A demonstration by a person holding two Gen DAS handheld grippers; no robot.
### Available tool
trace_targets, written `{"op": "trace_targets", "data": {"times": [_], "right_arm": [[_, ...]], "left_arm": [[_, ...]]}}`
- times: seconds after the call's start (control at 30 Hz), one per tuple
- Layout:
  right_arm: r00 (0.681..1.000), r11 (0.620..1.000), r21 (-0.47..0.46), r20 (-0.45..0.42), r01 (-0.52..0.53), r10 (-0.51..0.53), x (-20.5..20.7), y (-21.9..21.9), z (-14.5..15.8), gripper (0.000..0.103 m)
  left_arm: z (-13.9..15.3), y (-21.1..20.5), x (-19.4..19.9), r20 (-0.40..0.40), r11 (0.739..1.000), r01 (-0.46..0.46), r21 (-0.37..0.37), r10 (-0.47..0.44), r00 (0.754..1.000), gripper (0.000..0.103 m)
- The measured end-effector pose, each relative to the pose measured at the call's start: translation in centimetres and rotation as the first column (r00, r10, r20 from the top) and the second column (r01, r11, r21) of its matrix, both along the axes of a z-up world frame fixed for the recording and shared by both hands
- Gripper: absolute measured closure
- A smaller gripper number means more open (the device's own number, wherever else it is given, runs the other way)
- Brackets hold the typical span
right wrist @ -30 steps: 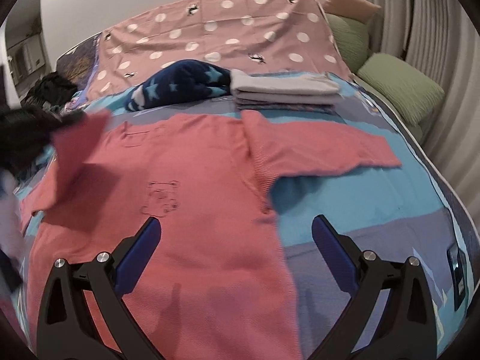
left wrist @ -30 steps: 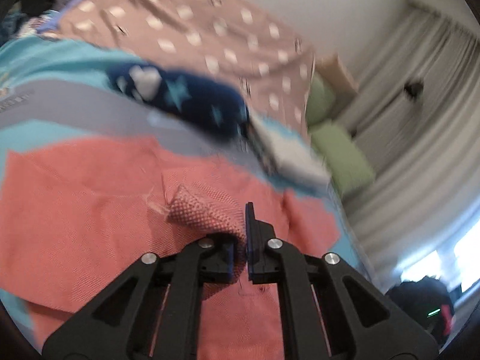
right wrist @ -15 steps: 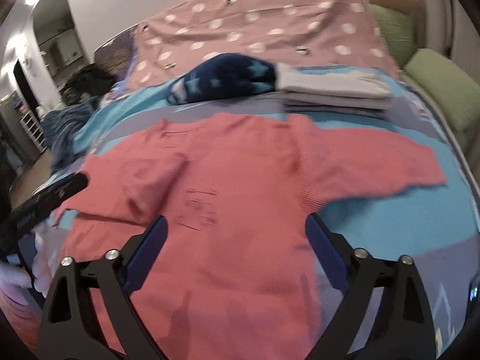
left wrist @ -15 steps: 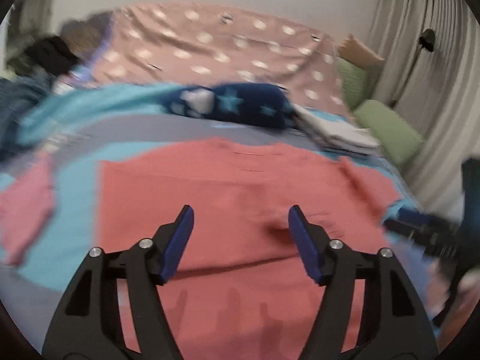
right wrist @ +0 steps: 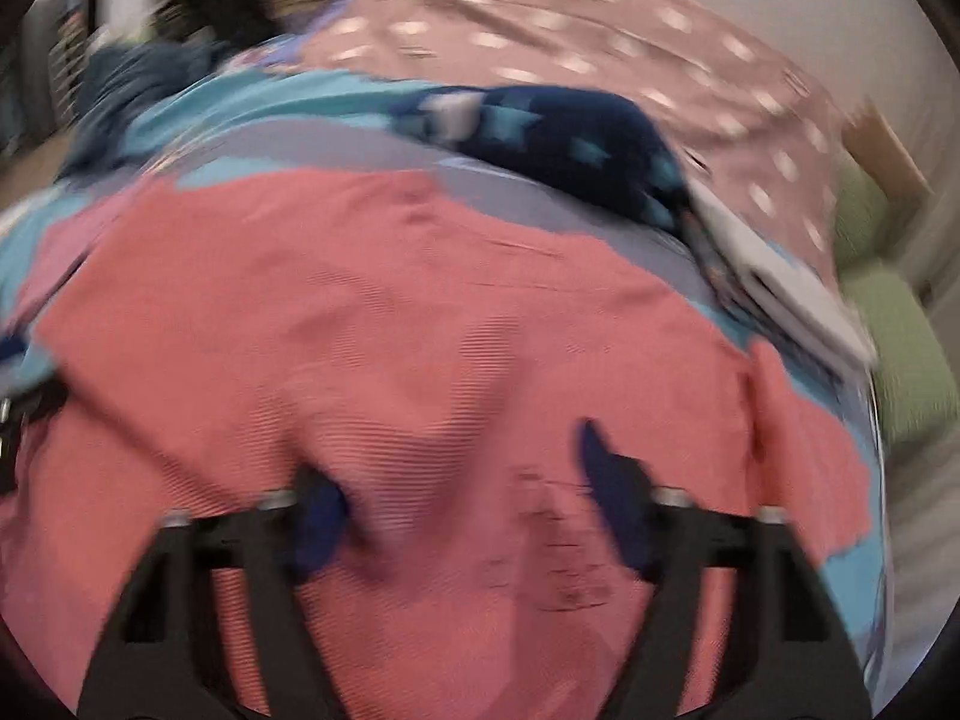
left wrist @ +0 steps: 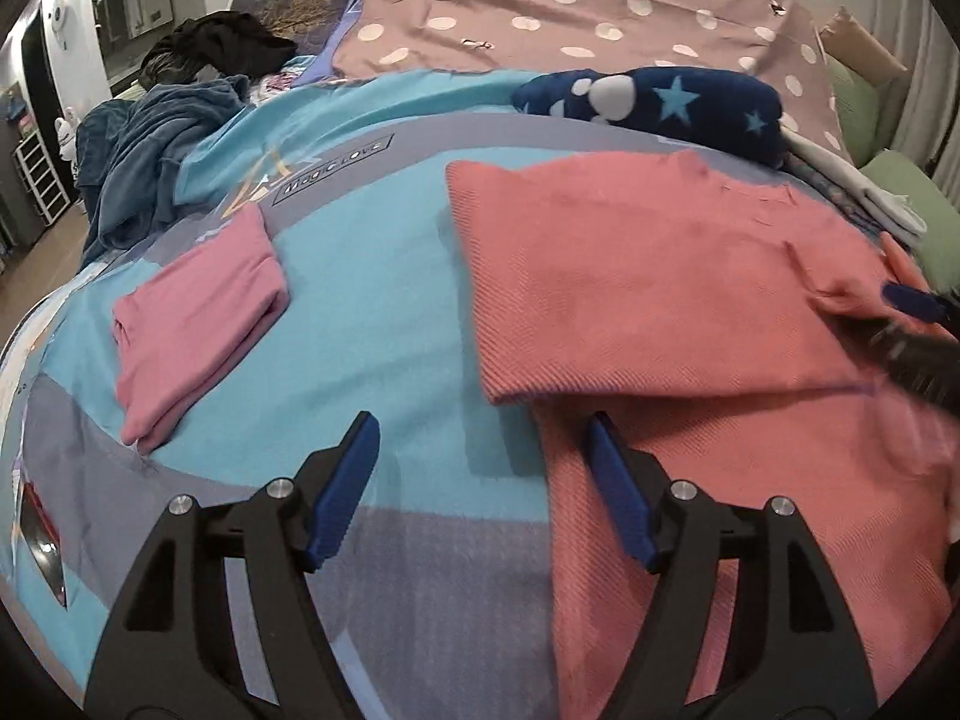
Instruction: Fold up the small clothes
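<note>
Left claw is spread wide with nothing between its blue pads. Right claw is spread too, pretty blurry in its own view, tips angled downward and nothing pinched.

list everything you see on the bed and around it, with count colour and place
coral shirt: 1, coral pink, spread on the bed at right, its left side folded over onto the body
folded pink garment: 1, pink, on the bed at left
star blanket: 1, navy with light stars, bunched behind the shirt
folded pile: 1, white and grey, right of the star blanket
dotted cover: 1, dusty pink with white dots, far end of the bed
bedspread: 1, turquoise and grey, under everything
blue throw: 1, dark blue, crumpled at far left
green pillows: 2, green, right edge
left gripper: open, over the shirt's left edge
right gripper: open, low over the shirt
</note>
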State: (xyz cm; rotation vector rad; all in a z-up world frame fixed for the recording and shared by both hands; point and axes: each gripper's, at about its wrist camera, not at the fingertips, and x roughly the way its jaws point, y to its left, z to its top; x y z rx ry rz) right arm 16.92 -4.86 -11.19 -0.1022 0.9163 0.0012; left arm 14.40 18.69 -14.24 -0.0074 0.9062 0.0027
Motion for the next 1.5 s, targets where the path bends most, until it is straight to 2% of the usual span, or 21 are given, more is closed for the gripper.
{"op": "trace_targets", "data": {"times": [0.03, 0.07, 0.17, 0.27, 0.33, 0.5, 0.53, 0.57, 0.63, 0.67, 0.73, 0.8, 0.87, 0.93, 1.03, 1.2, 1.33, 1.4, 1.43, 1.47, 1.5], "right_arm": [[0.998, 0.992, 0.112, -0.015, 0.063, -0.062, -0.3, -2.7, 0.2, 0.05], [0.995, 0.979, 0.176, -0.027, 0.1, -0.097, -0.6, -4.4, 0.3, 0.055], [0.976, 0.919, 0.328, -0.085, 0.217, -0.2, -2.1, -9.8, 0.0, 0.056], [0.97, 0.834, 0.498, -0.174, 0.237, -0.172, -2.8, -12.9, -1.0, 0.055], [0.975, 0.819, 0.534, -0.178, 0.211, -0.135, -2.7, -12.9, -1.1, 0.052], [0.985, 0.837, 0.538, -0.171, 0.102, -0.01, 0.0, -10.0, -1.1, 0.04], [0.983, 0.842, 0.535, -0.181, 0.075, 0.027, 0.8, -9.3, -1.3, 0.031], [0.982, 0.861, 0.507, -0.181, 0.047, 0.053, 1.8, -8.1, -1.6, 0.026], [0.986, 0.906, 0.422, -0.16, 0.02, 0.053, 3.2, -6.2, -1.7, 0.029], [0.988, 0.919, 0.393, -0.149, 0.012, 0.051, 3.4, -5.7, -1.5, 0.06], [0.988, 0.927, 0.376, -0.14, -0.002, 0.059, 3.9, -4.8, -0.8, 0.1], [0.996, 0.9, 0.435, -0.075, -0.012, 0.05, 3.5, -5.4, 1.4, 0.1], [0.999, 0.925, 0.379, 0.028, 0.014, -0.027, 2.5, -6.8, 4.3, 0.1], [0.993, 0.936, 0.347, 0.08, 0.057, -0.09, 1.8, -8.7, 5.9, 0.1], [0.983, 0.943, 0.297, 0.054, 0.152, -0.176, 1.9, -11.5, 5.3, 0.1], [0.981, 0.931, 0.311, -0.063, 0.194, -0.183, 2.4, -13.3, 1.1, 0.096], [0.978, 0.926, 0.316, -0.046, 0.206, -0.202, 1.1, -14.1, 1.0, 0.084], [0.982, 0.938, 0.296, -0.002, 0.181, -0.189, -0.2, -14.1, 2.0, 0.083], [0.984, 0.944, 0.286, 0.017, 0.163, -0.175, -0.5, -13.8, 2.4, 0.083], [0.988, 0.95, 0.283, 0.036, 0.132, -0.148, -1.1, -13.6, 3.0, 0.083], [0.993, 0.952, 0.291, 0.047, 0.093, -0.111, -1.5, -13.1, 3.3, 0.083]], "left_arm": [[-0.1, 0.1, 0.1, 0.004, 1.0, -0.001, -0.005, 0.001, 1.0, 0.03], [-0.1, 0.1, 0.2, 0.008, 1.0, -0.001, -0.007, 0.001, 1.0, 0.03], [-0.3, 0.3, 0.4, 0.008, 1.0, 0.001, -0.011, 0.0, 1.0, 0.029], [-0.3, 0.2, 0.5, 0.01, 1.0, -0.001, -0.014, 0.001, 1.0, 0.029], [-0.3, 0.1, 0.4, 0.007, 1.0, -0.003, -0.02, 0.003, 1.0, 0.029], [-0.2, 0.1, 0.4, 0.002, 1.0, -0.014, -0.012, 0.014, 1.0, 0.026], [-0.3, 0.1, 0.5, 0.0, 1.0, -0.016, -0.009, 0.016, 1.0, 0.025], [-0.3, 0.1, 0.6, -0.002, 1.0, -0.023, -0.005, 0.023, 1.0, 0.024], [-0.3, 0.2, 0.9, -0.001, 0.999, -0.039, -0.001, 0.039, 0.999, 0.023], [-0.3, 0.2, 1.0, 0.0, 0.999, -0.051, 0.004, 0.051, 0.999, 0.023], [-0.3, 0.4, 1.4, -0.001, 0.996, -0.086, 0.018, 0.086, 0.996, 0.023], [-0.4, 0.7, 1.6, -0.006, 0.995, -0.098, 0.012, 0.098, 0.995, 0.023], [-0.5, 0.8, 1.6, -0.006, 0.995, -0.099, 0.012, 0.099, 0.995, 0.023], [-0.4, 0.7, 1.6, -0.003, 0.995, -0.099, 0.024, 0.099, 0.995, 0.023], [-0.3, 0.3, 1.5, 0.012, 0.994, -0.097, 0.059, 0.097, 0.995, 0.023], [-0.2, 0.1, 1.3, 0.015, 0.994, -0.095, 0.062, 0.094, 0.995, 0.023], [-0.2, 0.5, 1.1, 0.014, 0.994, -0.1, 0.044, 0.1, 0.995, 0.023], [-0.1, 0.6, 0.8, 0.021, 0.994, -0.104, 0.034, 0.103, 0.994, 0.026], [-0.1, 0.6, 0.6, 0.027, 0.994, -0.102, 0.027, 0.101, 0.994, 0.032], [0.0, 0.6, 0.4, 0.032, 0.996, -0.092, 0.01, 0.091, 0.995, 0.048], [0.2, 0.5, 0.2, 0.035, 0.997, -0.067, -0.024, 0.067, 0.997, 0.058]]}}
